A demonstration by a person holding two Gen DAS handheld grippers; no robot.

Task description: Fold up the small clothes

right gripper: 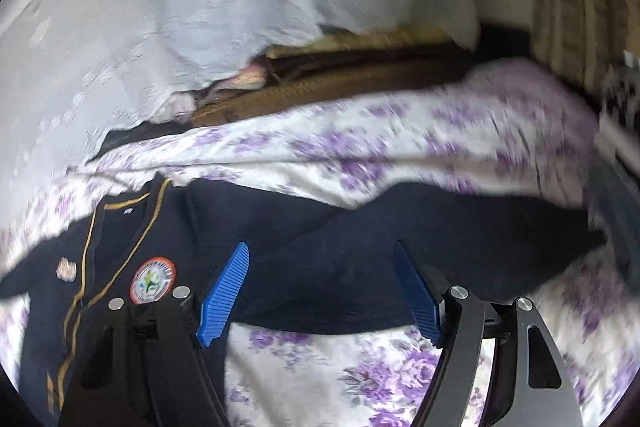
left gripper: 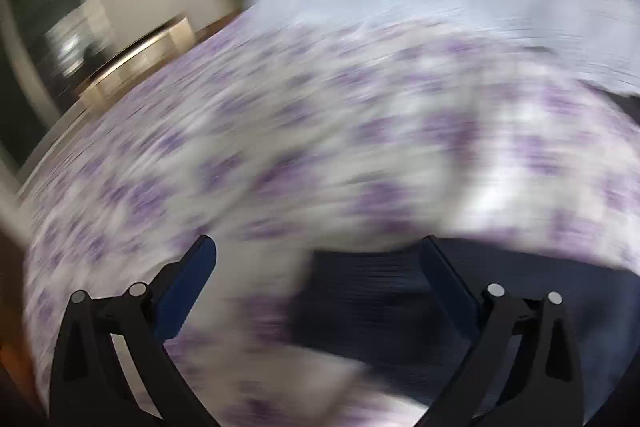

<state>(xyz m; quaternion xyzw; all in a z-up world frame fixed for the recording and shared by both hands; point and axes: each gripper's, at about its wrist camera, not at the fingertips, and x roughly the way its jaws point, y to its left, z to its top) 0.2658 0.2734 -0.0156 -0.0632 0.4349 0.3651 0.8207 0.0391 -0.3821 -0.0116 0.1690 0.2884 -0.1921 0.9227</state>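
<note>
Bedroom, by the look of it: pale curtain (right gripper: pixel 168 7) hanging well ahead of the right gripper (right gripper: pixel 322 291), brown bed edge (right gripper: pixel 320 83) below it. Purple-flowered sheet (right gripper: pixel 360 379) spread under and all around both tools, rumpled into a ridge just ahead.

Navy jacket (right gripper: pixel 360 247) lying on that sheet, directly under and ahead of the right gripper, stretching far to its right as a sleeve or folded panel. Gold-piped front and round badge (right gripper: pixel 154 279) off to the left of the left blue pad (right gripper: pixel 224 297). Seemingly partway folded, not yet tidy.

Right gripper spread wide, nothing between the pads, cloth below but not pinched. Left gripper (left gripper: pixel 316 291) likewise wide and empty, dark cloth (left gripper: pixel 380 291) beneath and between its fingers; rest of that view smeared beyond reading.

Risks, biggest first:
- Snagging the sheet along with the jacket, given how the ridge crowds the far hem and how soft both layers lie; likely to drag the bedding and undo the fold.
- Pinching only the top layer of the doubled navy panel, leaving the under layer behind and the fold skewed.
- Misplaced left grasp, judged from the heavy blur; poor aim on the hem likely.
- Catching the badge or piping under a pad, creasing the front.
</note>
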